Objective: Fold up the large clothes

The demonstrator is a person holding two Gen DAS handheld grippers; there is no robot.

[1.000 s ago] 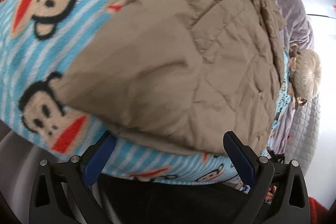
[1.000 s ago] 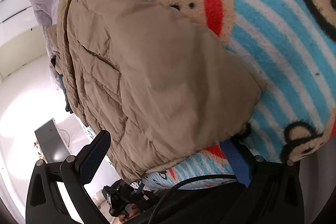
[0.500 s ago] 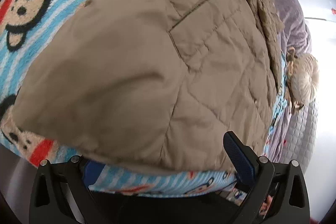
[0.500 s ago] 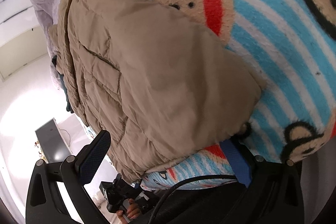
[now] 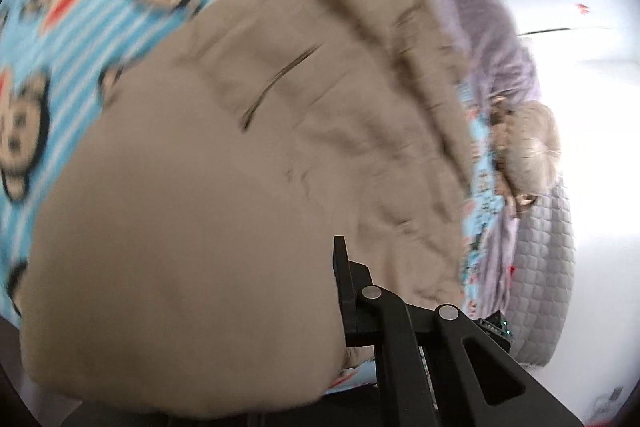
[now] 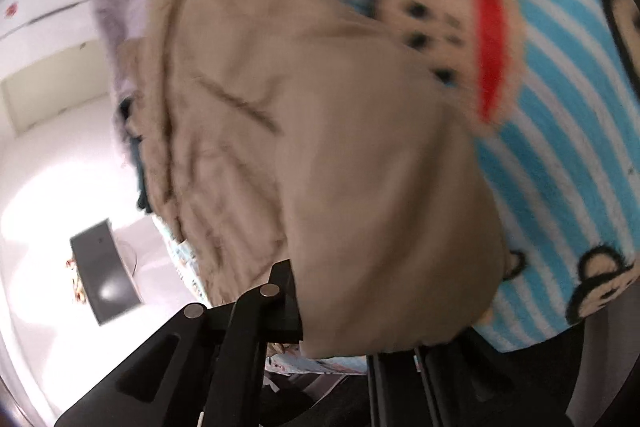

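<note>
Both my grippers have just clamped shut on the near hem of the tan quilted jacket [image 5: 224, 227]: left gripper [image 5: 340, 311] lower centre, right gripper [image 6: 298, 307] too. It lies on the monkey-print blanket [image 6: 560, 131], and the fold can start.

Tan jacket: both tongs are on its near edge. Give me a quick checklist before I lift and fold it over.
1. Left tongs shut on the tan jacket: ok; they just closed on its hem.
2. Right tongs shut on the hem: ok; also just closed.
3. Monkey blanket not pinched too: cannot tell.
4. Only one layer gripped: cannot tell.
5. Far end lying flat: not ok, bunched near the purple cover.
6. Round cushion clear of the jacket: ok.
</note>
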